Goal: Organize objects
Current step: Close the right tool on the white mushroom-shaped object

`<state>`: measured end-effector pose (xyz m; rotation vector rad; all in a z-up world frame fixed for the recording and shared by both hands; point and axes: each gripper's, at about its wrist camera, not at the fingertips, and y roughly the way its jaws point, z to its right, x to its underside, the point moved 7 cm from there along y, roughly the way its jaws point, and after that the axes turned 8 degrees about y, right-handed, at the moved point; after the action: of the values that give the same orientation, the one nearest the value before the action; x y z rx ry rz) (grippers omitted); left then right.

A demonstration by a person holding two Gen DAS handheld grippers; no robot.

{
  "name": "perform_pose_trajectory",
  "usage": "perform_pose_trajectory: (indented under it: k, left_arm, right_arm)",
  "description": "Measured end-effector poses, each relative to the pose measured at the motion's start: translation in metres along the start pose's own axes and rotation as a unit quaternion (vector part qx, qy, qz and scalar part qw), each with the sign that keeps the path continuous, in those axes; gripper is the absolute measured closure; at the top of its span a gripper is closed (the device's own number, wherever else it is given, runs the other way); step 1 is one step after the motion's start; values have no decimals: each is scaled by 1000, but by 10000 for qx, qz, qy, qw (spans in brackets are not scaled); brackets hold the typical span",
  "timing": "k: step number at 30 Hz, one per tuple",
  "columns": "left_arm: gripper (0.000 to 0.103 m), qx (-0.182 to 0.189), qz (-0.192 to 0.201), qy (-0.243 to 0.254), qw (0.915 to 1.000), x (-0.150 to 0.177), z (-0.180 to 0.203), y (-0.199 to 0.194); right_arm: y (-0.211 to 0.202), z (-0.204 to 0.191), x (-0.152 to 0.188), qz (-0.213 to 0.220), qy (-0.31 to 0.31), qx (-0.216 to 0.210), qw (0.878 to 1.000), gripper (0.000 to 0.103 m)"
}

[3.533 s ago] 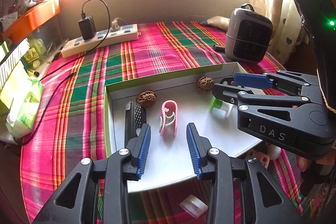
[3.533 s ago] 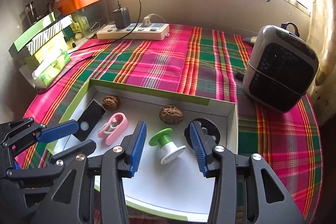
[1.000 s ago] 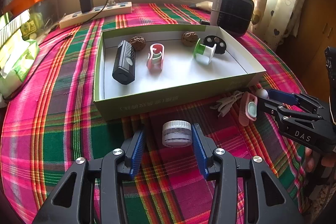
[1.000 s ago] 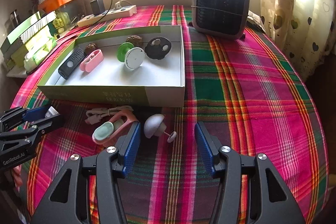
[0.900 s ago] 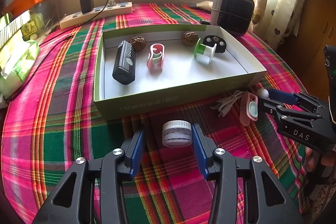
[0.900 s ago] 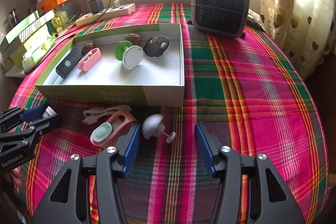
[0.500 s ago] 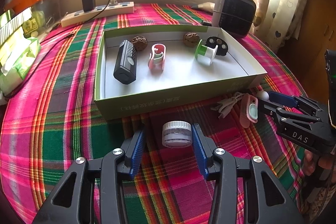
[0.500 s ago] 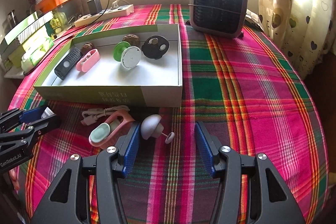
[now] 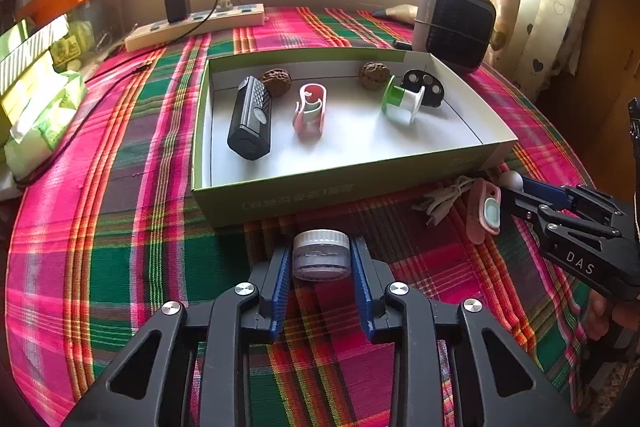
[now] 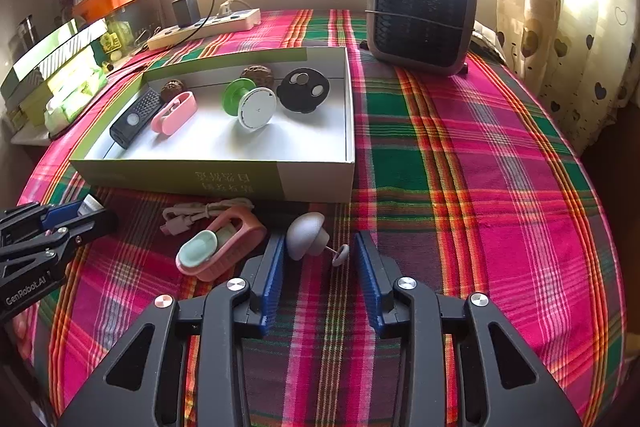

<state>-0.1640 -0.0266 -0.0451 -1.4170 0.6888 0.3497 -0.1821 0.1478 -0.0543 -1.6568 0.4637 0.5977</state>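
At the far left we see green packets (image 9: 44, 107) stacked off the cloth's edge, and a power strip (image 9: 196, 25) along the far wall. Open plaid cloth (image 9: 120, 187) lies between them and the box (image 9: 340, 187), a shallow green tray whose long axis runs left to right.

Inside it, from the left: a black remote (image 9: 250, 117) lying with its long axis near to far, a walnut (image 9: 276, 82) touching its far end, a pink clip (image 9: 310, 109) also pointing near to far, a second walnut (image 9: 374, 75), a green spool (image 9: 402, 99) tipped on its side with its axle running left to right, and a black disc (image 9: 426, 89) against the far right corner. The near half of the box floor is bare.

Just near of the box's front wall, our left gripper (image 9: 322, 259) has just been closing, and its blue pads now press both sides of a small upright jar (image 9: 320, 253), lid up.

To the right lie a coiled white cable (image 10: 204, 213) and a pink case (image 10: 222, 245), angled from near left to far right. Beside it our right gripper (image 10: 320, 251) has just been narrowing around a grey mushroom-shaped knob (image 10: 306, 229), which lies on its side, stem pointing right; the left pad touches the cap, and the right pad stands just clear of the stem's tip.

Right of that, the cloth is open to the table's edge, with a heater (image 10: 422, 15) at the far side.
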Motion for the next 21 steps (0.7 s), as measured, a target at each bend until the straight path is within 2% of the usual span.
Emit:
perform_pose_trajectory:
  k: [21]
  left_arm:
    - [78, 6, 16, -4, 10000, 0, -1, -1]
  right_arm:
    - [0, 0, 0, 2, 6, -17, 10000, 70]
